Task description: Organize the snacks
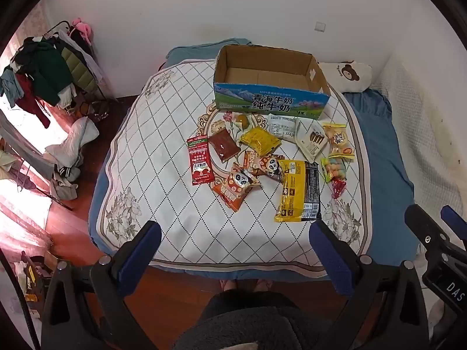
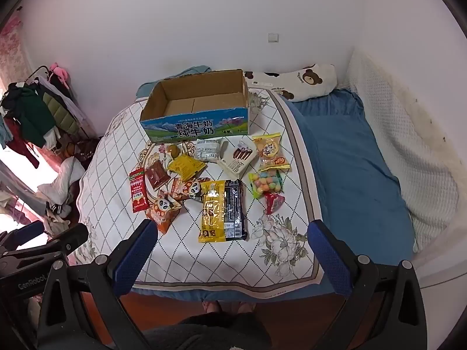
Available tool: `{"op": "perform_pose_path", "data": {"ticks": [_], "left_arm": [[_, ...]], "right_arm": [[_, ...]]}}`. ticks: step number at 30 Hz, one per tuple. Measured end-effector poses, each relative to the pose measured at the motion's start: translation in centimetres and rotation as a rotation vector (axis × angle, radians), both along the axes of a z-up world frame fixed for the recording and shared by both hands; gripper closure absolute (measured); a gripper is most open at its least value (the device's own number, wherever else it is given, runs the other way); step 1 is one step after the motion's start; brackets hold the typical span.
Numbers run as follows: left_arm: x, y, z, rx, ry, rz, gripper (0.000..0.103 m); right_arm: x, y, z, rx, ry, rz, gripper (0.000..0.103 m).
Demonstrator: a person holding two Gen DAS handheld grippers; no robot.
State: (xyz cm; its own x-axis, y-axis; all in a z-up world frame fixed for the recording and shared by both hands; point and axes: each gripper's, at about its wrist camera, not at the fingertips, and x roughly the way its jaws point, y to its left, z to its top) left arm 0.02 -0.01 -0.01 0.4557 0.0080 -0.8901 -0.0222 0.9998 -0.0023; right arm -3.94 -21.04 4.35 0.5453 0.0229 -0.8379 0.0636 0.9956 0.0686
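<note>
Quilted bed cover (image 1: 163, 157) fills mid-frame, snack packets (image 1: 294, 189) scattered below the empty milk carton (image 1: 271, 102); clothes rack (image 1: 49, 70) upper left. Left gripper (image 1: 233, 250) and right gripper (image 2: 230, 250) both hang spread wide, holding nothing.

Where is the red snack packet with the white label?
In both views the red packet lies at the left edge of the snack pile, beside the brown packet, in front of the open cardboard box.

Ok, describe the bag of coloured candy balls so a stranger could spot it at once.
Find the open milk carton box on the quilted bed cover. Along the snack pile's right edge, the candy-ball bag lies between an orange-trimmed biscuit pack and a small red packet. Only it shows pastel balls.
</note>
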Motion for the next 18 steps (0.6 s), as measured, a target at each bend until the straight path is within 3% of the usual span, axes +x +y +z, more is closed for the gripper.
{"op": "perform_pose_path", "data": {"ticks": [18], "left_arm": [[0.1, 0.1, 0.0, 0.005, 0.001, -0.002, 0.000]], "right_arm": [[0.4, 1.0, -0.4, 0.007, 0.004, 0.003, 0.000]]}}
